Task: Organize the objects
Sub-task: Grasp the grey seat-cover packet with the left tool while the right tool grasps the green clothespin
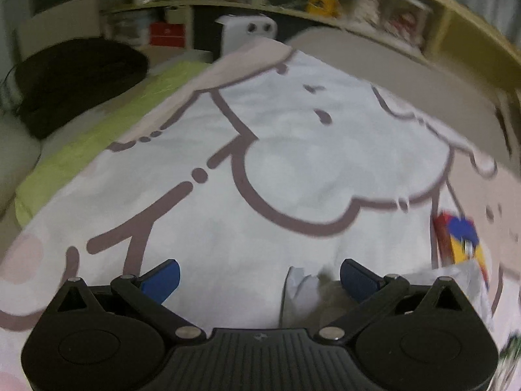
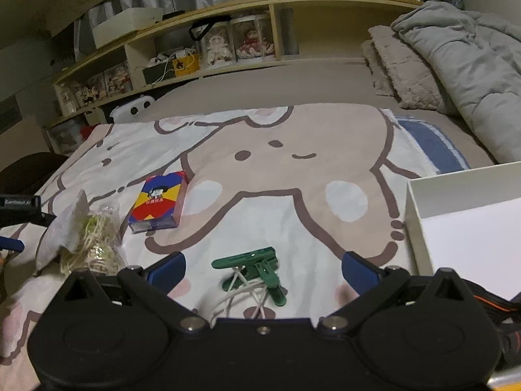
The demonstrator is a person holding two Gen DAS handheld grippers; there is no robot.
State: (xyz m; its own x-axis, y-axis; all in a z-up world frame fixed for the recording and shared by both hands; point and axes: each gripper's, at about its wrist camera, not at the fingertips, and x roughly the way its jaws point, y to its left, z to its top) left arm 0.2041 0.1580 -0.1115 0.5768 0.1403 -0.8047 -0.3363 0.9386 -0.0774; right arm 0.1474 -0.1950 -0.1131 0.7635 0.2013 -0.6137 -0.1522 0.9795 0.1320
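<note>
Both grippers hang over a bed with a cartoon sheet [image 2: 293, 169]. The right gripper [image 2: 263, 268] has its jaws wide, holding nothing; green clips [image 2: 257, 268] tied with white cord lie between them on the sheet. A colourful box [image 2: 159, 200] lies at 11 o'clock, a clear bag [image 2: 88, 241] just beside it at 9, and a white box [image 2: 456, 224] at 3. The left gripper [image 1: 259, 277] also has wide, empty jaws, the bag's edge [image 1: 302, 290] near its right jaw
</note>
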